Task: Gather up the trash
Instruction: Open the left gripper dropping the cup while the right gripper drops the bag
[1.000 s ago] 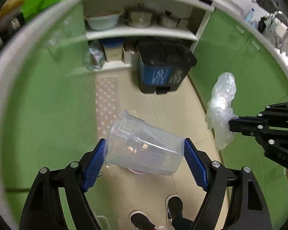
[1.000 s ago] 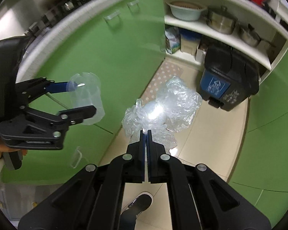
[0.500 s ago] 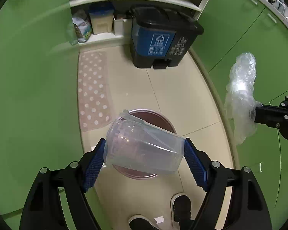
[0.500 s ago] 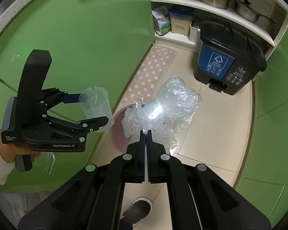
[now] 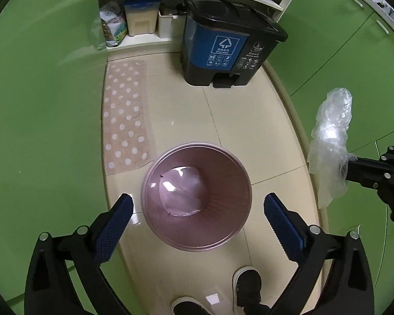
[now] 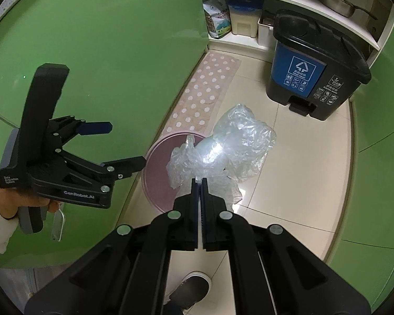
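Note:
A round pink waste bin [image 5: 197,202] stands on the tiled floor, and the clear plastic cup [image 5: 182,190] lies inside it. Right above the bin, my left gripper [image 5: 198,208] has its jaws opening, wide apart, with nothing between them. It shows again at the left of the right wrist view as my left gripper [image 6: 118,145]. My right gripper [image 6: 199,181] is shut on a crumpled clear plastic bag [image 6: 228,144], held above the right side of the pink bin [image 6: 157,183]. The same bag [image 5: 331,144] hangs at the right of the left wrist view.
A black and blue pedal bin [image 5: 228,50] stands at the far end of the floor under white shelves. A dotted pink mat [image 5: 126,113] lies along the green cabinets [image 5: 39,105] on the left. More green cabinet doors [image 6: 380,105] close the right side. The person's shoes [image 5: 247,286] are below.
Both grippers sank toward the floor. The left gripper's jaws spread and the clear cup dropped from them into the pink bin. The right gripper kept its hold on the bag.

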`<action>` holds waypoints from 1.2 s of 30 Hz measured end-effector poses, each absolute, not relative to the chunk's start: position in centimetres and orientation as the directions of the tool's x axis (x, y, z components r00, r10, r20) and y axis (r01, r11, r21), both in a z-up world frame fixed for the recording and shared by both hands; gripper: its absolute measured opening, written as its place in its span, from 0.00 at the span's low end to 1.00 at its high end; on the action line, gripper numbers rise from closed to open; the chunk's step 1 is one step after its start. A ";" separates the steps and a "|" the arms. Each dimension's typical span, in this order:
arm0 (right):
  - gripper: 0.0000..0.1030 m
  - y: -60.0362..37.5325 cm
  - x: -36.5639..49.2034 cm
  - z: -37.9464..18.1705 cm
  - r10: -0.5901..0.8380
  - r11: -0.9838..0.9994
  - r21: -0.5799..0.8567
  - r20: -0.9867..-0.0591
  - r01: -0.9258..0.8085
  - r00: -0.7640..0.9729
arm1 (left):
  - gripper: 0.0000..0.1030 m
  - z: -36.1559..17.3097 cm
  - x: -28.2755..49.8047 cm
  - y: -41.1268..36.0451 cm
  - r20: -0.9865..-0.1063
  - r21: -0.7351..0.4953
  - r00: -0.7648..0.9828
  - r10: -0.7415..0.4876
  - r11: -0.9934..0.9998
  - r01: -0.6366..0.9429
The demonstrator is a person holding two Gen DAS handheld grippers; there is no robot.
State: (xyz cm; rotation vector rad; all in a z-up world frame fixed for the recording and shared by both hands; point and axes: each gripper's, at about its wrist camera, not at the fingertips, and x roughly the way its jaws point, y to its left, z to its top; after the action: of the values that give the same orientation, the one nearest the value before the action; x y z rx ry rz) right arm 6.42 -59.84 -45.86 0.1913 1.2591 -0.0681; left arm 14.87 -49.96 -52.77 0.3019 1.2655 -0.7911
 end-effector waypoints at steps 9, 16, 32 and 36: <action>0.01 -58.2 8.3 -48.1 0.107 0.983 0.144 -0.952 0.113 0.288 | 0.93 -51.1 16.1 -46.8 -0.919 -0.214 0.133 -0.371 0.752 0.623; 0.05 -56.5 10.2 -51.6 0.143 0.985 0.162 -0.962 0.065 0.231 | 0.93 -50.6 17.0 -44.3 -0.915 -0.216 0.162 -0.369 0.787 0.577; 0.95 -58.2 9.2 -52.2 0.080 0.985 0.111 -0.974 0.134 0.214 | 0.93 -50.8 15.9 -44.1 -0.926 -0.192 0.164 -0.339 0.800 0.568; 0.95 -58.4 7.7 -47.2 0.057 0.985 0.091 -0.972 0.144 0.227 | 0.93 -46.6 14.6 -44.0 -0.922 -0.203 0.165 -0.351 0.799 0.566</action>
State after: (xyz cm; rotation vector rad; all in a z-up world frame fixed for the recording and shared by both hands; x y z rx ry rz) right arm 7.67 -58.42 -47.19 0.1750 1.3421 -0.0603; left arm 14.61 -43.98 -46.63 0.2053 1.2437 -0.6596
